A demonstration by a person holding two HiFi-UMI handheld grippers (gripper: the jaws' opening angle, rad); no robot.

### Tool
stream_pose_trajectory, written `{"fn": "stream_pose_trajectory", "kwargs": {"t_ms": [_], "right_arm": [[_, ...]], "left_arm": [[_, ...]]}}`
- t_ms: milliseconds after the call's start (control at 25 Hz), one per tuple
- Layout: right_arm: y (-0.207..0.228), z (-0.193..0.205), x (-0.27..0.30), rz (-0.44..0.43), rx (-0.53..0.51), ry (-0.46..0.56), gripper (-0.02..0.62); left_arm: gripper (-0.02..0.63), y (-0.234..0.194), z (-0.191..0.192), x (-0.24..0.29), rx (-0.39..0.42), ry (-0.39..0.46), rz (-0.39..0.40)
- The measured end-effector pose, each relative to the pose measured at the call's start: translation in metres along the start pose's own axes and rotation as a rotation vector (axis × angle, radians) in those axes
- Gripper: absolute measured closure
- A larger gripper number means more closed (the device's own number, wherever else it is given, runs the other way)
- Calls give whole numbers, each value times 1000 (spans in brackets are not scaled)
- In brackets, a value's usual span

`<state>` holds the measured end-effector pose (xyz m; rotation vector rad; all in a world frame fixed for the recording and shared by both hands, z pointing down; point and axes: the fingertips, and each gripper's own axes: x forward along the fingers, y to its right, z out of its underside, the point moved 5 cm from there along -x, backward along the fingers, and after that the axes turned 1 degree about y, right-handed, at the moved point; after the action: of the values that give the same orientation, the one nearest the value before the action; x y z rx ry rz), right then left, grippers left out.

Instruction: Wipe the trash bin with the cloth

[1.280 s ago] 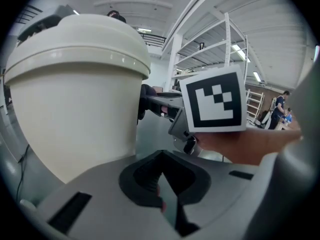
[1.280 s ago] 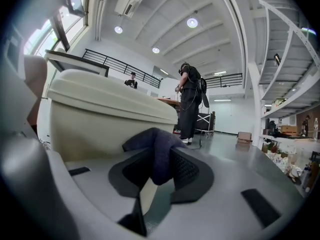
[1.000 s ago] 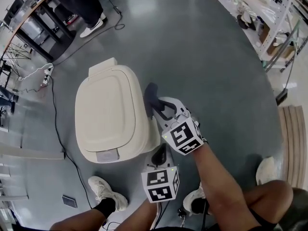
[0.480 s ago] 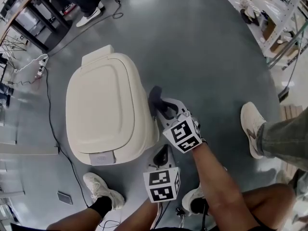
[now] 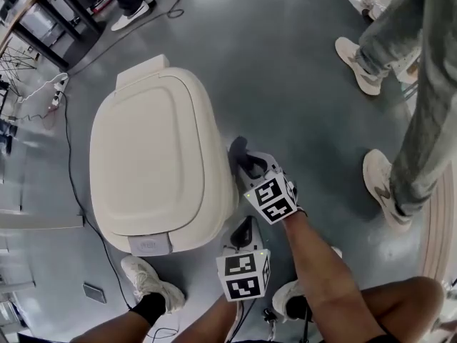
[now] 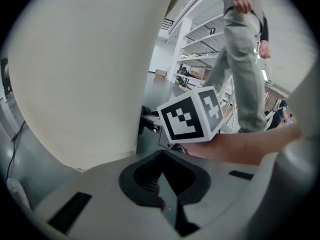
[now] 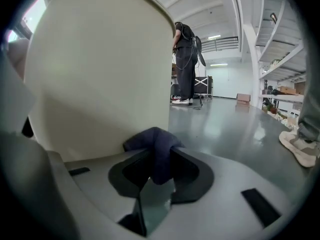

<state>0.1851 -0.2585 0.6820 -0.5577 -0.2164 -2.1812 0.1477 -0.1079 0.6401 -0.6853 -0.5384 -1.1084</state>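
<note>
The cream trash bin [image 5: 150, 163] stands on the floor with its lid down. Its side wall fills the left of the right gripper view [image 7: 95, 74] and of the left gripper view [image 6: 85, 69]. My right gripper [image 5: 243, 161] is shut on a dark blue cloth [image 5: 238, 151], which it presses against the bin's right side. The cloth [image 7: 156, 145] bulges out between that gripper's [image 7: 155, 164] jaws, touching the wall. My left gripper [image 5: 243, 231] is just below it by the bin's near right corner. Its [image 6: 161, 186] jaws are shut with nothing in them.
A passer-by's legs and shoes [image 5: 389, 184] are on the floor close to my right. Cables and a power strip [image 5: 57, 95] lie left of the bin. My own shoe [image 5: 146, 281] is at the bin's near side. Table legs [image 5: 43, 20] stand at the far left.
A passer-by has walked in at the right. The view has shifted closer over the bin. The right gripper has kept the cloth against the bin's right side, sliding slightly toward me.
</note>
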Motion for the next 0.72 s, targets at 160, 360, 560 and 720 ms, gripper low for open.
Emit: {"fn": "stream_pose_trajectory", "kwargs": {"t_ms": [160, 360, 560, 720], "right_arm": [[0, 13, 9, -8, 17, -30, 504], [3, 21, 18, -6, 19, -53, 503], [-1, 16, -2, 71, 109, -54, 503], [-12, -10, -45, 172, 151, 20, 503]], "left_arm": [[606, 0, 6, 5, -3, -13, 6], [606, -3, 8, 11, -1, -20, 2], [606, 1, 5, -6, 6, -21, 8], [606, 2, -5, -34, -1, 24, 1]]}}
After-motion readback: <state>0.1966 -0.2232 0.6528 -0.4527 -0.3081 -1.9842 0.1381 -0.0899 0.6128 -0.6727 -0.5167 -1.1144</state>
